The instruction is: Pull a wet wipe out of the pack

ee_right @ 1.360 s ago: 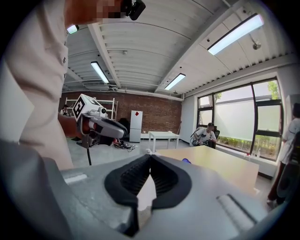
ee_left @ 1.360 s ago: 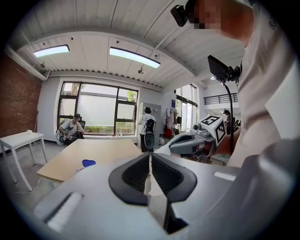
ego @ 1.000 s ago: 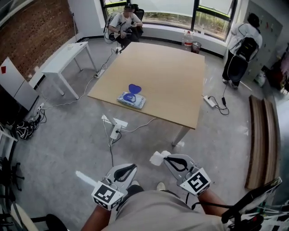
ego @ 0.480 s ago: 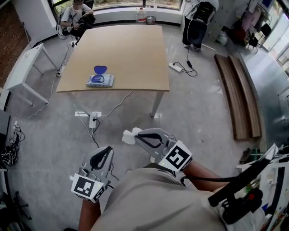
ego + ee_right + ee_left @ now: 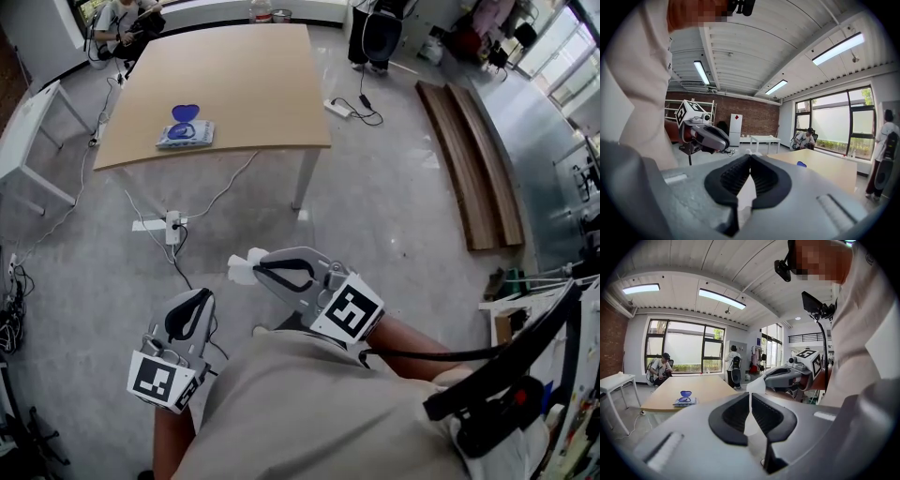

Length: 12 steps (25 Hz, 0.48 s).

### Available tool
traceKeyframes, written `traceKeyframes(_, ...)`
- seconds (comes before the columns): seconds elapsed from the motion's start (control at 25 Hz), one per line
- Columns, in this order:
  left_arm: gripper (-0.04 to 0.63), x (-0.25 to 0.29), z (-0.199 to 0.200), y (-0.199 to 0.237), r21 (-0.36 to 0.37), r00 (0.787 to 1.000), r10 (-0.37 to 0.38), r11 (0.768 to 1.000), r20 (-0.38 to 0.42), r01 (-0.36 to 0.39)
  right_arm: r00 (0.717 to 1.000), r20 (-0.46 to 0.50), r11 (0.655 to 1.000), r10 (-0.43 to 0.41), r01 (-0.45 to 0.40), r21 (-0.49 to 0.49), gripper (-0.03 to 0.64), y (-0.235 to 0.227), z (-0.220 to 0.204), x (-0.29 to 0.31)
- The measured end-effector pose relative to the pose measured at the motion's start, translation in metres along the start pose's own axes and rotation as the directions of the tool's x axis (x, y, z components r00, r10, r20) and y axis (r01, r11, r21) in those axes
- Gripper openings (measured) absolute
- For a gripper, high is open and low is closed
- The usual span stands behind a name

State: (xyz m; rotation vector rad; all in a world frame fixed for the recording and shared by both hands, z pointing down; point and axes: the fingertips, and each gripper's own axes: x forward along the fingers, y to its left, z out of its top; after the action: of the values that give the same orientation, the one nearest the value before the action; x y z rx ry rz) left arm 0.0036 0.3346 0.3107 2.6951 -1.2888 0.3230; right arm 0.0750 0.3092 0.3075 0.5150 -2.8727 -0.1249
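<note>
The wet wipe pack (image 5: 185, 135) lies on the wooden table (image 5: 253, 84), its blue lid flipped open, far from both grippers. It also shows small in the left gripper view as the pack (image 5: 684, 401). My right gripper (image 5: 258, 270) is shut on a white wipe (image 5: 242, 269), held over the floor close to my body. In the right gripper view the wipe (image 5: 746, 197) hangs below the shut jaws of the right gripper (image 5: 749, 157). My left gripper (image 5: 200, 296) sits lower left, shut and empty; in its own view the left gripper (image 5: 750, 398) has its pads together.
A power strip (image 5: 169, 223) and cables lie on the grey floor by the table. Wooden planks (image 5: 473, 159) lie at the right. A white side table (image 5: 23, 122) stands left. One person sits at the far window (image 5: 122, 21), another stands behind the table (image 5: 375, 28).
The head view has swung right and away from the table, so the table and pack have slid to the upper left. The right gripper still holds the wipe; both grippers stay near my body.
</note>
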Motion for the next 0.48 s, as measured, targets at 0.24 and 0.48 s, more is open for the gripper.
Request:
traceKeyframes(0.24, 0.023, -0.024, -0.011, -0.009, -0.002, 1.0, -0.01, 1.0, 0.006, 0.01, 1.0, -0.007, 1.0, 0.005, -0.005, -0.014, 0.005, 0.029, -0.002, 0.0)
traceKeyframes(0.48, 0.023, -0.061, -0.039, -0.002, -0.016, 1.0, 0.006, 1.0, 0.025, -0.006, 1.0, -0.02, 0.999, 0.012, -0.013, -0.036, 0.005, 0.069, -0.005, 0.019)
